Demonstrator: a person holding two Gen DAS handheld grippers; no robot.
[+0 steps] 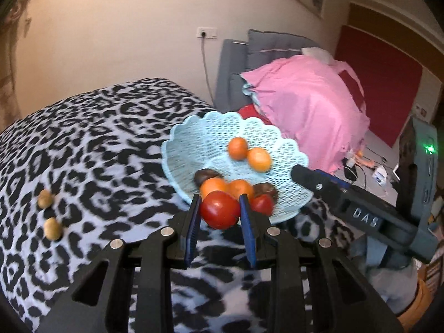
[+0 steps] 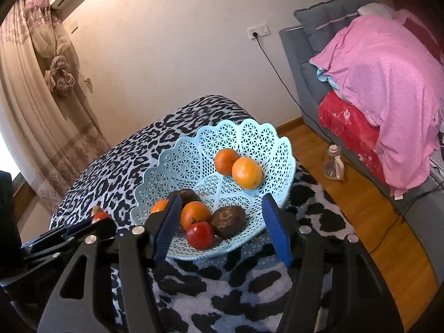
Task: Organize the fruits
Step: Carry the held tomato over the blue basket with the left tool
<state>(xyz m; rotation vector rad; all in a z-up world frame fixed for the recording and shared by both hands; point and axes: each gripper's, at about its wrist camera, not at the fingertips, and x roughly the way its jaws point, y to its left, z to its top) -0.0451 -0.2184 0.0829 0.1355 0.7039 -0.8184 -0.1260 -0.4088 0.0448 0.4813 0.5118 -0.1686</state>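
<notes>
Tomato carried in to the basket's near rim.
My left gripper (image 1: 220, 212) pinched the round red tomato (image 1: 220, 209) just short of the pale blue lattice plastic basket (image 1: 194, 136); my right gripper (image 2: 222, 226) gaped empty, steadying nearby I'd guess.

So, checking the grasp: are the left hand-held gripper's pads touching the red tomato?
Touching. The left wrist view shows the left hand-held gripper with both blue pads pressed against the sides of the red tomato, no gap.

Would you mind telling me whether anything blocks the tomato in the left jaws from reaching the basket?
Nothing visible does: the tomato sits just short of the basket's near rim, though fruit crowds the near part inside.
</notes>
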